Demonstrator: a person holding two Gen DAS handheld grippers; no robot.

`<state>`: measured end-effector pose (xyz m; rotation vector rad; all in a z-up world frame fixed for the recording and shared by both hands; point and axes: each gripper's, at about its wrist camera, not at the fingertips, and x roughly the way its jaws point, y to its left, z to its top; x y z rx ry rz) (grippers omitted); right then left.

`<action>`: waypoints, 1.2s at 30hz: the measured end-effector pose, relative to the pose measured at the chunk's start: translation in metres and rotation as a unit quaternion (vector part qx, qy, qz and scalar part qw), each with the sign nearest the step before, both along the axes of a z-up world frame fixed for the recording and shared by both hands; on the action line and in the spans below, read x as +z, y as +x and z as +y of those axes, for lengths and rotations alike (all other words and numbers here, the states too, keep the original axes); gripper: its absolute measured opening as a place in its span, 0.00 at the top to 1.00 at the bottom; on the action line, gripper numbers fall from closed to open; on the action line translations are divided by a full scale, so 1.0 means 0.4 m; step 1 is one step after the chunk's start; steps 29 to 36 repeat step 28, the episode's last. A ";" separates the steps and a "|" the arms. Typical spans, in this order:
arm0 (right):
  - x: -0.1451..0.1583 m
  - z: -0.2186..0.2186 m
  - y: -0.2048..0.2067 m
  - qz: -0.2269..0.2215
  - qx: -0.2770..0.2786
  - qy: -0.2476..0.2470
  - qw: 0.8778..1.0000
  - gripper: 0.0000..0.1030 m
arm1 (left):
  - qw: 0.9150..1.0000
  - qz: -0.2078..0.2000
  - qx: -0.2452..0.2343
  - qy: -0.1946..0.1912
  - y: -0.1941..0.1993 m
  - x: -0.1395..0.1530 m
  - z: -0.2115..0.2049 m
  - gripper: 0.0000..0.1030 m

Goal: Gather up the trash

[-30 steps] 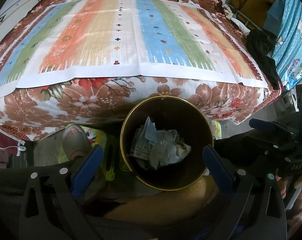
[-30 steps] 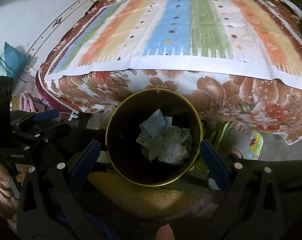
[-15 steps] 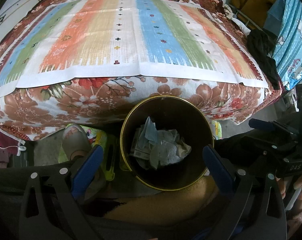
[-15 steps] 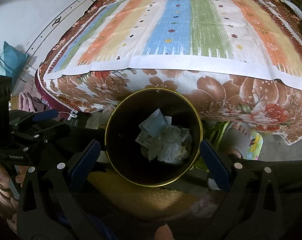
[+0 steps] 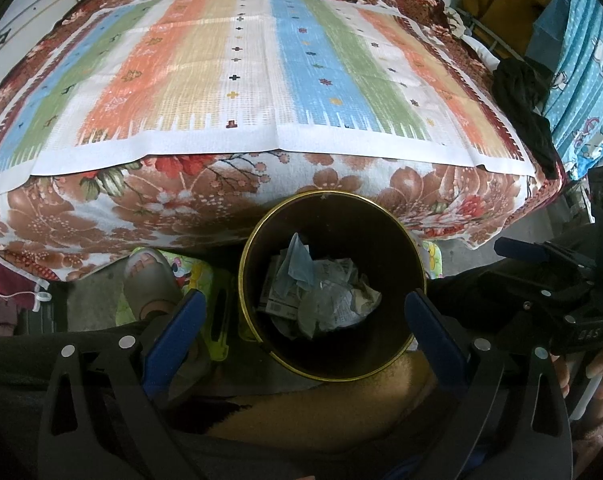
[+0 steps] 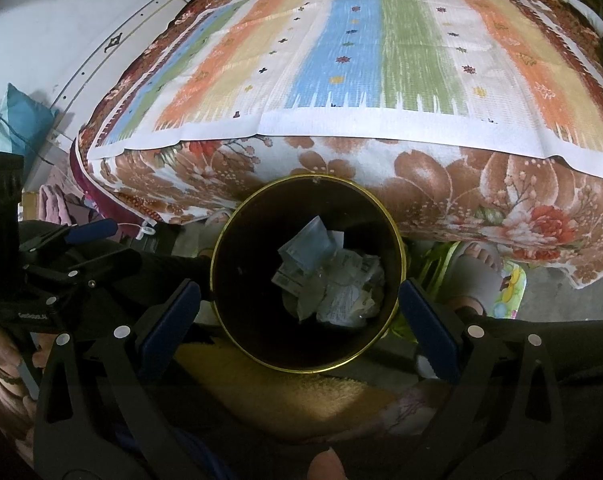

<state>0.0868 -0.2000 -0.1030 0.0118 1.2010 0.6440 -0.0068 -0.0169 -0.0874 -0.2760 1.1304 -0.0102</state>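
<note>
Both grippers hang spread wide and empty: left gripper (image 5: 301,320), right gripper (image 6: 299,312). The trash bin (image 5: 401,236), lower centre of frame, stands upright, mouth facing up, long axis vertical. Crumpled paper trash (image 5: 321,296) lies at its bottom. The striped mat (image 5: 253,68) in the upper frame shows no litter. Judgement: collection appears complete or nearly so.
</note>
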 end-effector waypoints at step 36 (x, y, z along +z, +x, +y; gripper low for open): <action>-0.002 0.004 -0.003 0.000 -0.003 -0.002 1.000 0.08 | 1.000 0.006 0.008 -0.008 0.001 -0.006 0.004 0.05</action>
